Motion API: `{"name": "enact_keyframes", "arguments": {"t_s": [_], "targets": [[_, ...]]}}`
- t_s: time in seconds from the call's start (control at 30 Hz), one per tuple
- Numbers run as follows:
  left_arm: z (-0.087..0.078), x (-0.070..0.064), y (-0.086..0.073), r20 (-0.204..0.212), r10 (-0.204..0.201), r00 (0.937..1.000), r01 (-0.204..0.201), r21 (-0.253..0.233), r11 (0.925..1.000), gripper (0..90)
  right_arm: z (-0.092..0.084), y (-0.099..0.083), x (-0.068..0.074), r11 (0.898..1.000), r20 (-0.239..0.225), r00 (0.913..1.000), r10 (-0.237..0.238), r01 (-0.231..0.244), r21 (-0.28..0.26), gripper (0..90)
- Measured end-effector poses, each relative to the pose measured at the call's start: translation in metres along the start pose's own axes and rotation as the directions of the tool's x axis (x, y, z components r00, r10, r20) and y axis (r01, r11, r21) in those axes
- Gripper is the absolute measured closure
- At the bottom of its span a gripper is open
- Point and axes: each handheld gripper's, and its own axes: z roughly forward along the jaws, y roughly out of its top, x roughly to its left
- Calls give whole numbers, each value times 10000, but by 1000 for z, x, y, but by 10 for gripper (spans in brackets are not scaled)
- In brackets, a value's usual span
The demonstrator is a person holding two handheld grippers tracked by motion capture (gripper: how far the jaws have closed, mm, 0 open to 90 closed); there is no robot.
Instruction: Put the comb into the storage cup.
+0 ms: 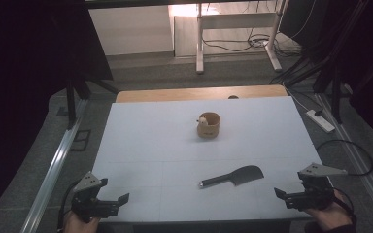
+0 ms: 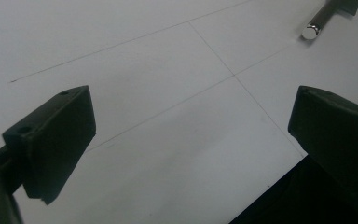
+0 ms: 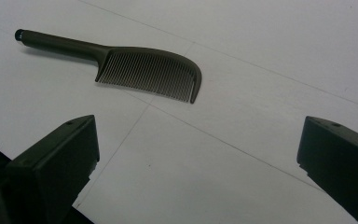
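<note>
A dark comb [image 1: 233,176] with a long round handle lies flat on the white tabletop [image 1: 175,145], front right of centre. In the right gripper view the comb [image 3: 144,70] lies ahead, teeth towards me. Its handle's shiny end [image 2: 311,31] shows at the top right of the left gripper view. A small round wooden cup [image 1: 208,124] with a pale object at its rim stands near the table's middle. My left gripper [image 1: 112,190] [image 2: 191,140] hovers open at the front left corner, nothing between its jaws. My right gripper [image 1: 291,184] [image 3: 198,154] is open at the front right, short of the comb.
A wooden desk edge [image 1: 199,93] runs behind the white top. Metal rails [image 1: 53,165] flank the table on both sides. A white power strip [image 1: 320,120] and cables lie on the floor at the right; a white desk frame [image 1: 200,43] stands farther back.
</note>
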Motion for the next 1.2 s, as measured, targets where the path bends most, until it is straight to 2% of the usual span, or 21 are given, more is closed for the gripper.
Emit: {"name": "enact_keyframes", "arguments": {"t_s": [0.57, 0.9, 1.0, 1.2], "targets": [[0, 1, 0, 33, -63, 10000, 63, -16, 10000, 17, 4, 7, 3, 9994, -215, 9992, -346, 347, 8, 0], [0, 1, 0, 48, -143, 9999, 143, -57, 9999, 17, 11, 13, 4, 9988, -1003, 9937, -491, 492, -15, 0], [0, 1, 0, 50, -145, 9999, 145, -58, 9999, 17, 13, 15, 6, 9977, -1002, 9927, -673, 675, -9, 0], [0, 2, 0, 54, -189, 9998, 190, -70, 9998, 18, 16, 20, 7, 9977, -939, 9934, -664, 670, 33, 0]]}}
